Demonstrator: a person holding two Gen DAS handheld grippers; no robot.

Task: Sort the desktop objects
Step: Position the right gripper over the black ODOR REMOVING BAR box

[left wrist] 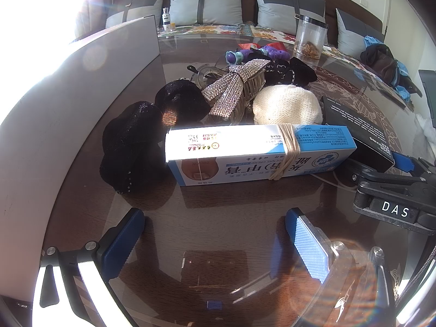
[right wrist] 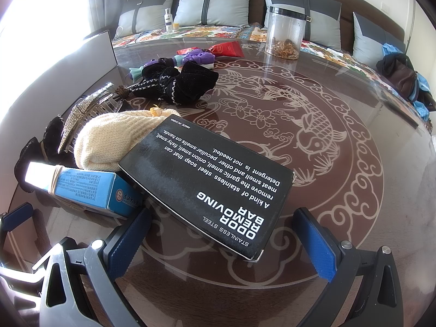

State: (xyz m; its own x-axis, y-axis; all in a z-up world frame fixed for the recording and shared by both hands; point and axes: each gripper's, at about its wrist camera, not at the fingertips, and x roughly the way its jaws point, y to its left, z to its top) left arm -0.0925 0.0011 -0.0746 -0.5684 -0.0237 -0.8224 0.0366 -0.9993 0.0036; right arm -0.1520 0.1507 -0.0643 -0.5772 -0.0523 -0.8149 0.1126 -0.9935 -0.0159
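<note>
A blue and white cream box (left wrist: 256,152) bound with rubber bands lies on the glass table, just ahead of my open, empty left gripper (left wrist: 215,237). It also shows in the right wrist view (right wrist: 90,188). A black odor-bar box (right wrist: 212,182) lies tilted, its near end between the fingers of my open right gripper (right wrist: 223,239), not clamped. It shows at the right in the left wrist view (left wrist: 357,125). A cream knit pouch (right wrist: 114,139), a rhinestone bow clip (left wrist: 231,87) and black velvet hair pieces (left wrist: 133,141) lie behind.
A grey panel (left wrist: 81,87) stands at the left. A clear jar (right wrist: 284,32), purple toys (right wrist: 196,55) and a red packet (right wrist: 229,49) sit farther back. A black scrunchie (right wrist: 182,81) lies mid-table. A sofa with cushions runs behind the table.
</note>
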